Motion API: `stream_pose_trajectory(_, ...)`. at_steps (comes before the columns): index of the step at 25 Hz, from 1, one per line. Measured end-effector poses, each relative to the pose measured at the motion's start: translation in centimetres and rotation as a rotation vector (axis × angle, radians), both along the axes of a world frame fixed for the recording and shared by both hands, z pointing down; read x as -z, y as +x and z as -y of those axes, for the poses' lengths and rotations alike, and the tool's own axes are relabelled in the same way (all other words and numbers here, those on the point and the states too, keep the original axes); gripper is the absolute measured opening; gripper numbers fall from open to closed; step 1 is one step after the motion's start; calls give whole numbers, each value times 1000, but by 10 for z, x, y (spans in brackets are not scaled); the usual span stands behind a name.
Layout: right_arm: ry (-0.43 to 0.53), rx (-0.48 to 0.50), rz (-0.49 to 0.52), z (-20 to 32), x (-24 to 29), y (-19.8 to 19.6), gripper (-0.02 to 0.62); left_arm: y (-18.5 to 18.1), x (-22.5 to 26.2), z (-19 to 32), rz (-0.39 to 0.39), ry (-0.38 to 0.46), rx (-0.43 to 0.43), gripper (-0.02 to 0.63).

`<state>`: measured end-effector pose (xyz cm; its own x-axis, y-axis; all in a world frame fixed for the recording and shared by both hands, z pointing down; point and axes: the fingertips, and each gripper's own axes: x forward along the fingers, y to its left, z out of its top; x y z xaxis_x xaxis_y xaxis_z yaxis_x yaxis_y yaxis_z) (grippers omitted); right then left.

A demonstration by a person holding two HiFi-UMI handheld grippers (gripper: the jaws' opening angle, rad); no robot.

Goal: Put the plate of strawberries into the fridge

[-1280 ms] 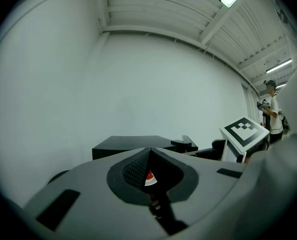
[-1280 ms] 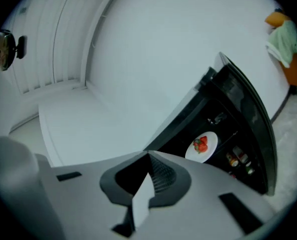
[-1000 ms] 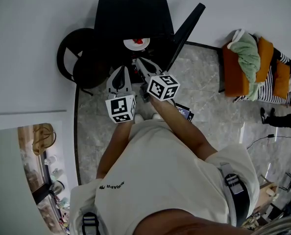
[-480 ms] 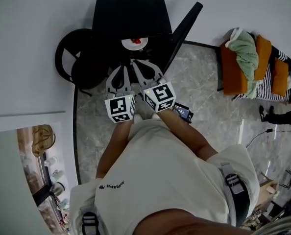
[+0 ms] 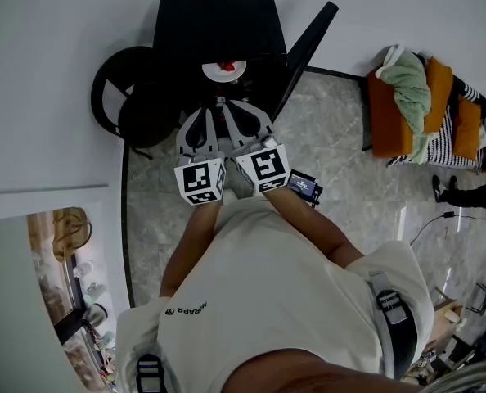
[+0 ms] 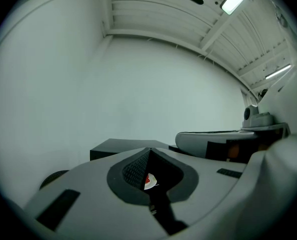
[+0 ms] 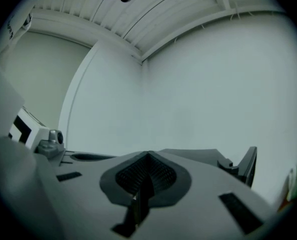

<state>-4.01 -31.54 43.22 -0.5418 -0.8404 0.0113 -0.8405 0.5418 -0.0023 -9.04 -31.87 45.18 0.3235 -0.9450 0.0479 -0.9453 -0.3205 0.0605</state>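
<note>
Both forearms reach forward side by side. The left gripper (image 5: 202, 115) and right gripper (image 5: 227, 105), jaws closed and empty, point at the plate of strawberries (image 5: 225, 70), which sits just ahead at the open front of the black fridge (image 5: 218, 15).

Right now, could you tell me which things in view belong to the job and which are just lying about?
Job: plate of strawberries, black fridge, its open door, left gripper and right gripper (both shut, empty).
Lying about: round black object beside the fridge, orange chair, clothes heaped on it.
</note>
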Motion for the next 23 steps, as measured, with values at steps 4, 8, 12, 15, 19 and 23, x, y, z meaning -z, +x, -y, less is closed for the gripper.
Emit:
stream_pose_trajectory(4, -1, 4, -9, -2, -3, -2, 12, 3, 1, -1, -4, 9, -6, 2)
stream_pose_trajectory(8, -4, 4, -5, -2, -3, -1, 12, 3, 2, -2, -4, 14, -7, 2)
stream_pose_trajectory(12, -18, -4, -2, -1, -5, 1, 12, 4, 4, -3, -4, 17, -12, 2)
stream_pose_trajectory(15, -26, -7, -2, -1, -6, 2, 12, 5, 4, -3, -1, 16, -15, 2)
stream_pose_trajectory(19, -23, -5, -1, -2, -5, 2, 12, 5, 6, -4, 1, 18, -14, 2)
stream_pose_trajectory(23, -19, -5, -2, -2, -5, 2, 12, 3, 8, -4, 3, 30, -8, 2)
